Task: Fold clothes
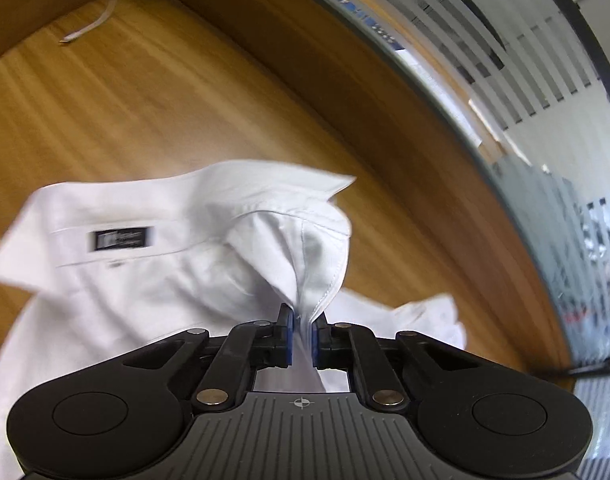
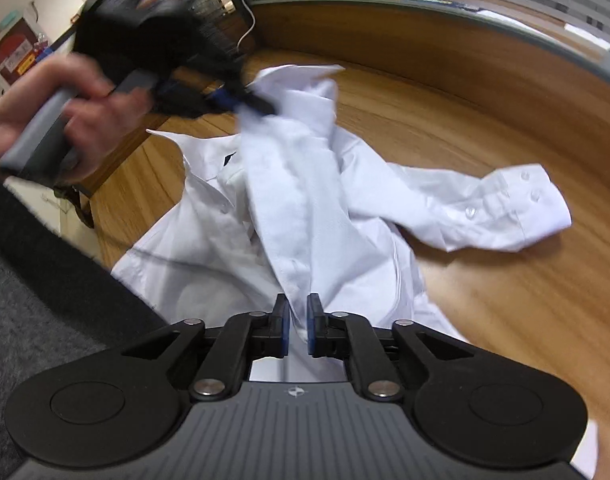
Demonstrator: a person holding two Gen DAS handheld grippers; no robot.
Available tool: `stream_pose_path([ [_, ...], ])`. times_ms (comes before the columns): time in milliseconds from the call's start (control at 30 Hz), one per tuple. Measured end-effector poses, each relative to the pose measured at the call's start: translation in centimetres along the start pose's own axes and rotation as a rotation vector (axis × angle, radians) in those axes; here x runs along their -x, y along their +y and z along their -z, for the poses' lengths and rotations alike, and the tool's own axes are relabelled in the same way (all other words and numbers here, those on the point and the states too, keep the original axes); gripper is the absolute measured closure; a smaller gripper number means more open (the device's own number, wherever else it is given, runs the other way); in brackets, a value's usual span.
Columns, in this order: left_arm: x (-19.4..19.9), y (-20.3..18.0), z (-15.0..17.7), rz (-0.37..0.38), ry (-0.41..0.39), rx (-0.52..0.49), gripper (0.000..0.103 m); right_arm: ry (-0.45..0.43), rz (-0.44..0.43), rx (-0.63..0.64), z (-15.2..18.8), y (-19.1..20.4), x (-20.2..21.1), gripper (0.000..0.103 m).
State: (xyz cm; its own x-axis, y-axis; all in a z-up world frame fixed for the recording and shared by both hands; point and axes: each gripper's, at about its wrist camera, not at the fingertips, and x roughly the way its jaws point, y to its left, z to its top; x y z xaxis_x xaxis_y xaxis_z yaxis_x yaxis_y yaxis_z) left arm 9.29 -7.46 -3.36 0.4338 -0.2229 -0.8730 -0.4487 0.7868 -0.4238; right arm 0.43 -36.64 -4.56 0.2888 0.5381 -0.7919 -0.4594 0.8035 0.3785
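Observation:
A white dress shirt (image 1: 153, 280) lies crumpled on the wooden table (image 1: 145, 112), collar and dark neck label (image 1: 119, 238) facing up. My left gripper (image 1: 303, 336) is shut on a pinched fold of the shirt's front edge just below the collar. In the right wrist view the same gripper (image 2: 261, 106), held by a person's hand (image 2: 85, 108), lifts that edge. My right gripper (image 2: 298, 326) is shut on the shirt (image 2: 305, 208) lower along the same front band, which runs taut between the two grippers. One sleeve with a buttoned cuff (image 2: 517, 208) trails to the right.
A white cable (image 1: 101, 12) lies at the table's far left. A frosted glass partition (image 1: 525, 92) runs along the table's curved far edge. A dark sleeve (image 2: 45, 248) and grey carpet (image 2: 17, 340) are at the near left, with office clutter beyond.

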Motion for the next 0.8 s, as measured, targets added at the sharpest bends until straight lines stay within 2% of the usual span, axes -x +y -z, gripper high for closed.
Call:
stream_pose_path([
  [200,1.6,5.2,2.8,-0.063,0.039,0.059,0.096,-0.023,0.048,-0.022,-0.6,-0.3,1.9,0.084],
  [300,1.6,6.7,3.5,-0.081,0.054,0.089,0.097,-0.042,0.088,-0.034,-2.1,-1.4,2.4,0.078],
  [400,1.2,8.1,3.9,-0.087,0.056,0.098,0.097,-0.025,0.123,-0.017,-4.0,-2.3,1.4,0.07],
  [467,0.9,9.1,4.1,-0.089,0.055,0.098,0.097,0.007,0.122,-0.014,-5.3,-3.1,-0.4,0.065],
  [633,1.2,9.7,4.5,-0.085,0.038,0.078,0.097,0.128,0.097,-0.012,-8.2,-4.9,-7.8,0.065],
  [800,1.2,9.9,4.6,-0.089,0.023,0.052,0.097,0.263,0.083,-0.006,-8.9,-6.0,-13.9,0.065],
])
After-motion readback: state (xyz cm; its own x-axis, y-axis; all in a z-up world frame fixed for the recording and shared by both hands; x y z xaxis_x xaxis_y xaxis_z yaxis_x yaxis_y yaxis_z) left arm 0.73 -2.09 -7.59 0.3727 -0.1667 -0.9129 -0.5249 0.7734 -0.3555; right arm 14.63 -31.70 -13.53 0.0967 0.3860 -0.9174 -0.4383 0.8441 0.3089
